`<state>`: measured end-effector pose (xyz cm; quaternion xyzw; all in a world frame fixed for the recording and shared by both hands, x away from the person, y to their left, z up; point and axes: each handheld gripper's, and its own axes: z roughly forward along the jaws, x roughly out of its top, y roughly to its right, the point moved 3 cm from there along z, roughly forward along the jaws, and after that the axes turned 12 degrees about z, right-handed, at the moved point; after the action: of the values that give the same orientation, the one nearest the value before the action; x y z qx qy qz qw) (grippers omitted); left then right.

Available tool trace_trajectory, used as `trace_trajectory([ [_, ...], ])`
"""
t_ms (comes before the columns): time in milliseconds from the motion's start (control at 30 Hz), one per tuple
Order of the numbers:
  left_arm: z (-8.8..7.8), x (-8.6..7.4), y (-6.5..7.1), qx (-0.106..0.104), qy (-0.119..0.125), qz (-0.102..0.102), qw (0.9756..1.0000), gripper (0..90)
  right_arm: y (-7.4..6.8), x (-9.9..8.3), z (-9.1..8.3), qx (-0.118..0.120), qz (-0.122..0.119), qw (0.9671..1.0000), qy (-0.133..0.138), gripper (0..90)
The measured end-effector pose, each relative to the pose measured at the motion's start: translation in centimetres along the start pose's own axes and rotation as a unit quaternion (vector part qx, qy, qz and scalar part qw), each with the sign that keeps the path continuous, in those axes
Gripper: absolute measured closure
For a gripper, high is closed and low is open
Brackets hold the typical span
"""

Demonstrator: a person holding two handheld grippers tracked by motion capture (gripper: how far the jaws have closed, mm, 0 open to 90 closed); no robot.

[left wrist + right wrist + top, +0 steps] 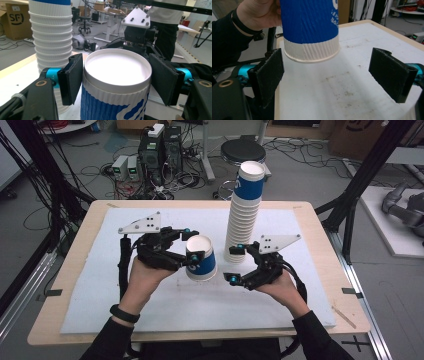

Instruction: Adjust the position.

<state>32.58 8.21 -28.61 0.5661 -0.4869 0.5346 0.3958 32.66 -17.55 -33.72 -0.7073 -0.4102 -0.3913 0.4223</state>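
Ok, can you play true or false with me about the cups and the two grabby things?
1. The left gripper holds a blue and white paper cup between its fingers. True.
2. That cup stands on the table. False: it hangs in the air above the white mat, as the right gripper view shows.
3. The right gripper is squeezing a cup too. False: its fingers are wide apart with nothing pressed between them.
4. A tall stack of cups stands on the mat beyond the right gripper. True.
5. The held cup is full of juice. False: the left gripper view shows a closed white bottom on top, so the cup is upside down.
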Motion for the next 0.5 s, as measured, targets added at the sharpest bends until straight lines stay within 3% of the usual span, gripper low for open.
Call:
trace_trajectory([
  [300, 0.7, 0.1, 0.5, -0.005, 0.007, 0.002, 1.0000, 30.2, -0.8, -0.1, 1.3, 0.030, 0.019, 0.9994, 0.001, 13.0],
  [500, 1.2, 0.0, 0.8, -0.015, 0.008, 0.004, 0.9999, 30.2, -1.0, -0.2, 2.1, 0.032, 0.026, 0.9991, -0.003, 13.0],
])
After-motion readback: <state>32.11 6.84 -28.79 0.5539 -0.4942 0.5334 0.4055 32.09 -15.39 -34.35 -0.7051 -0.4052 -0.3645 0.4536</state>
